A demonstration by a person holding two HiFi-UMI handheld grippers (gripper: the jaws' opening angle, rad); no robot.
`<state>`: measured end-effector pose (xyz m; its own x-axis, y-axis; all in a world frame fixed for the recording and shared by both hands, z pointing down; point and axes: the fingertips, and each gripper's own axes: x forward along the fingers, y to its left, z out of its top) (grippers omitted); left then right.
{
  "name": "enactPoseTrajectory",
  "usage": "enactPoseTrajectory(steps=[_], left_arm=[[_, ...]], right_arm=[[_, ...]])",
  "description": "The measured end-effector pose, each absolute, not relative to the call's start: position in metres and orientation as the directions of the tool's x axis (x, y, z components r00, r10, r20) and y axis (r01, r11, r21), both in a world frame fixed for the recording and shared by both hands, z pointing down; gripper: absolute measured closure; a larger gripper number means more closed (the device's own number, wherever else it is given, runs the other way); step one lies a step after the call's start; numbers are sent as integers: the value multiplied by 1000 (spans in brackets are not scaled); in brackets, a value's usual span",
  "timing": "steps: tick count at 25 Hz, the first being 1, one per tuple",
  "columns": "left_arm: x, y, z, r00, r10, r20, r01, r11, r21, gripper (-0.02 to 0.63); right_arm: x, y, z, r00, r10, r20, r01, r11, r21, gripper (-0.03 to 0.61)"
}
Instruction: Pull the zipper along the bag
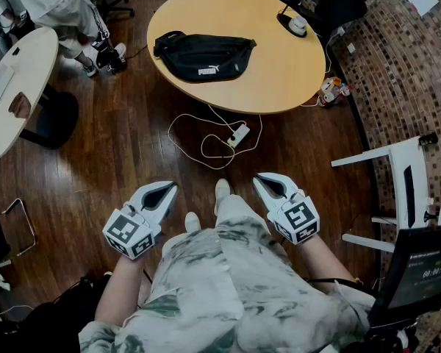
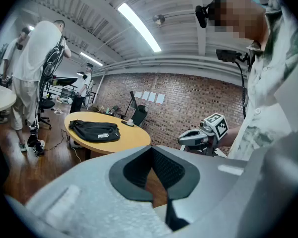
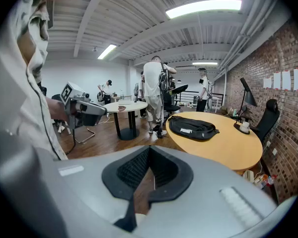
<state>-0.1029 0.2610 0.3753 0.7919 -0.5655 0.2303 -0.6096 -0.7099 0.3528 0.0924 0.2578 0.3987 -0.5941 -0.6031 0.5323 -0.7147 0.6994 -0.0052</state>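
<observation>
A black waist bag [image 1: 203,55] lies flat on the round wooden table [image 1: 279,65], several steps ahead of me. It also shows far off in the left gripper view [image 2: 95,131] and the right gripper view [image 3: 192,126]. I cannot make out its zipper from here. My left gripper [image 1: 164,188] and right gripper [image 1: 264,179] hang low beside my legs, over the wooden floor and well short of the table. Each is shut with nothing in it: the left gripper's [image 2: 150,149] tips meet, and so do the right gripper's [image 3: 149,149].
A power strip with looped white cables [image 1: 237,134] lies on the floor before the table. A white round table [image 1: 15,87] and a standing person [image 1: 51,6] are at the left. A white frame [image 1: 404,175] and a screen [image 1: 419,271] stand at the right.
</observation>
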Motion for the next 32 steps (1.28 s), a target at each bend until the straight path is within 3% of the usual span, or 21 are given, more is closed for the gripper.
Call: enactPoseTrajectory(steps=[8,18,23,27,32], left_arm=[[-64,117,400,770,-557,311,-636,-709,304,612],[23,-84,442,724,-551,416,-673,-696,249,612],[51,-137,481,691,-506,515,-671,-715,198,609],[70,-174,518,657,-450,605,-636,-762,125,529],[91,-205,559,599,-398,695,-589,-806,47,529]], right_arm=[[128,76,441,-591,-620,517,-718,696,14,571],[152,-148,494,-642,-516,567,-606,795,37,571],[148,-199,538,-624,-475,620,-597,802,13,571],[144,-229,568,-609,-445,656,-588,809,2,571],[134,-245,596,-594,-402,697,-559,829,2,571]])
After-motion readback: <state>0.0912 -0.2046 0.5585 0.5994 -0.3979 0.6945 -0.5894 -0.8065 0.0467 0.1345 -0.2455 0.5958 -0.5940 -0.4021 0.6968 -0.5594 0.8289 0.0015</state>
